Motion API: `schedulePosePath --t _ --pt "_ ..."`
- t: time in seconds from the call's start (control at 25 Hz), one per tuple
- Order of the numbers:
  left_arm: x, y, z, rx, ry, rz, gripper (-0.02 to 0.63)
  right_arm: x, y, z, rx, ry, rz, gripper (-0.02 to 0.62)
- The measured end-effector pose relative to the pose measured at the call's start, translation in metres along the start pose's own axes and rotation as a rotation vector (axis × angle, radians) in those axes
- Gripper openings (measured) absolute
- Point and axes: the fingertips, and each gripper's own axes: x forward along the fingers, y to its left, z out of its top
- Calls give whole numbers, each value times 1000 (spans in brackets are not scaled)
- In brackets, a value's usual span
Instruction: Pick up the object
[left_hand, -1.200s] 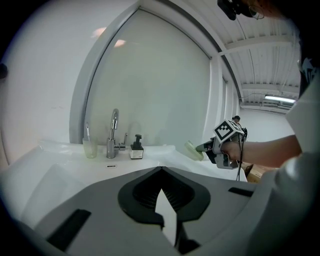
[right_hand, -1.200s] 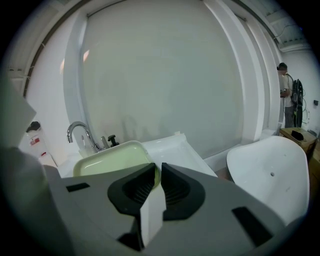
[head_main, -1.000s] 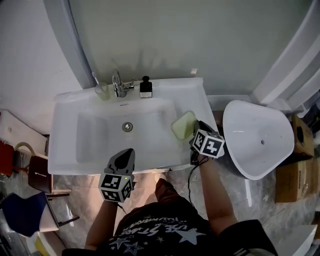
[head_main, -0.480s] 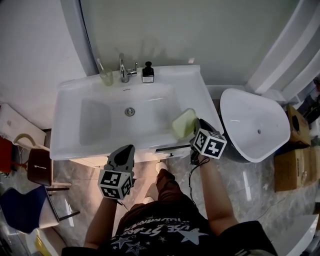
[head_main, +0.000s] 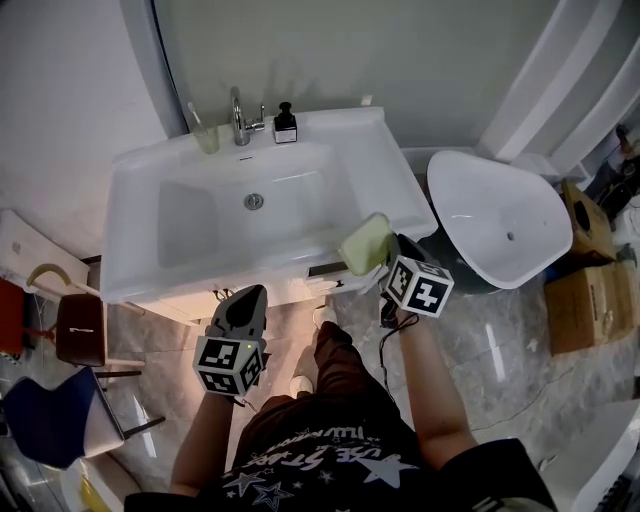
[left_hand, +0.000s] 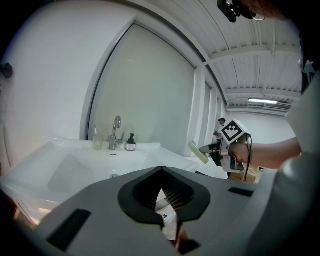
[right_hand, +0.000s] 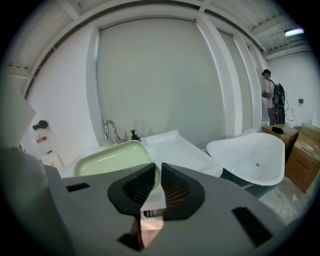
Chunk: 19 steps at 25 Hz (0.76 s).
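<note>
A pale green, shallow soap dish (head_main: 366, 243) hangs in the air just off the front right corner of the white sink (head_main: 140, 175). My right gripper (head_main: 386, 257) is shut on its near rim. In the right gripper view the dish (right_hand: 112, 157) spreads to the left of the jaws (right_hand: 158, 168), its edge pinched between them. My left gripper (head_main: 256, 296) hovers below the sink's front edge, over the floor, shut with nothing in it (left_hand: 161, 170). The left gripper view shows the dish (left_hand: 198, 152) held up at the right.
A faucet (head_main: 238, 118), a black soap dispenser (head_main: 285, 124) and a cup with a toothbrush (head_main: 205, 138) stand at the sink's back. A loose white basin (head_main: 500, 225) lies on the floor to the right, beside cardboard boxes (head_main: 580, 300). Chairs (head_main: 80, 335) stand at the left.
The dish has come off the sink's right rim and back past its front corner, still in my right gripper. Both grippers have drawn away from the sink.
</note>
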Motion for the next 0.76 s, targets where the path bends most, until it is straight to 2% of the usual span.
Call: schedulePosePath --t 0.36,0.76 --pt "-17 1 -20 -17 21 -1 15 -25 3 -32 -13 32 0 48" --pt "-21 2 -26 -14 28 -2 15 -32 13 -44 -24 39 22 47"
